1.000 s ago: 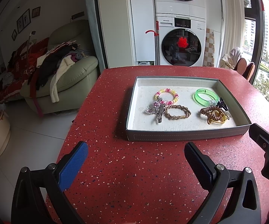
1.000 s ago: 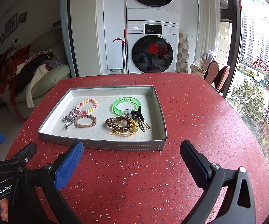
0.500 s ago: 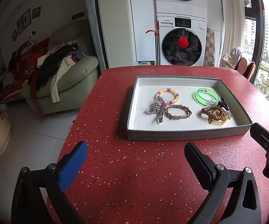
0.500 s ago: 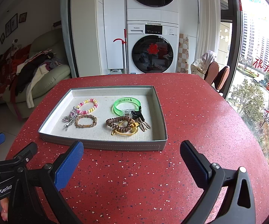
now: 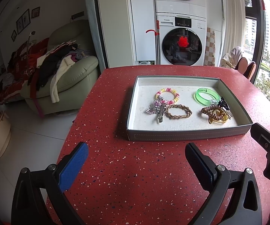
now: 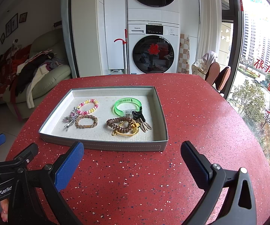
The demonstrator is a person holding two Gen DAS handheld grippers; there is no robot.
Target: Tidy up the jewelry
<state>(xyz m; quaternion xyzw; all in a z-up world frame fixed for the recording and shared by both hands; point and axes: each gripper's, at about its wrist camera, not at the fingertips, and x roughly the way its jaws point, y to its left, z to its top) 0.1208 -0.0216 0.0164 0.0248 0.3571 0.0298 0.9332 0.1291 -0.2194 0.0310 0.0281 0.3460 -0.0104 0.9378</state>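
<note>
A grey tray point(image 5: 189, 136) point(image 6: 105, 146) sits on the red speckled table. It holds a pink-yellow bead bracelet point(image 5: 167, 95) point(image 6: 89, 106), a silver charm clip point(image 5: 156, 110) point(image 6: 70, 118), a brown braided bracelet point(image 5: 179, 112) point(image 6: 86, 122), a green bangle point(image 5: 207, 96) point(image 6: 127, 106), a brown coil hair tie on a yellow ring point(image 5: 216, 115) point(image 6: 123, 126) and a black claw clip point(image 5: 224, 103) point(image 6: 138, 115). My left gripper point(image 5: 136, 161) and right gripper point(image 6: 133, 159) are open and empty, just in front of the tray's near wall.
The table point(image 5: 135, 178) ends at the left over a white floor. A green sofa point(image 5: 67, 82) heaped with clothes stands left. Stacked washing machines point(image 6: 153, 46) stand behind. Chairs point(image 6: 217, 75) and a window are at the right. The right gripper's body point(image 5: 269, 146) shows beside the left.
Both views have shifted very slightly; the tray sits marginally higher in the frames. The jewelry has not moved and both grippers stay open.
</note>
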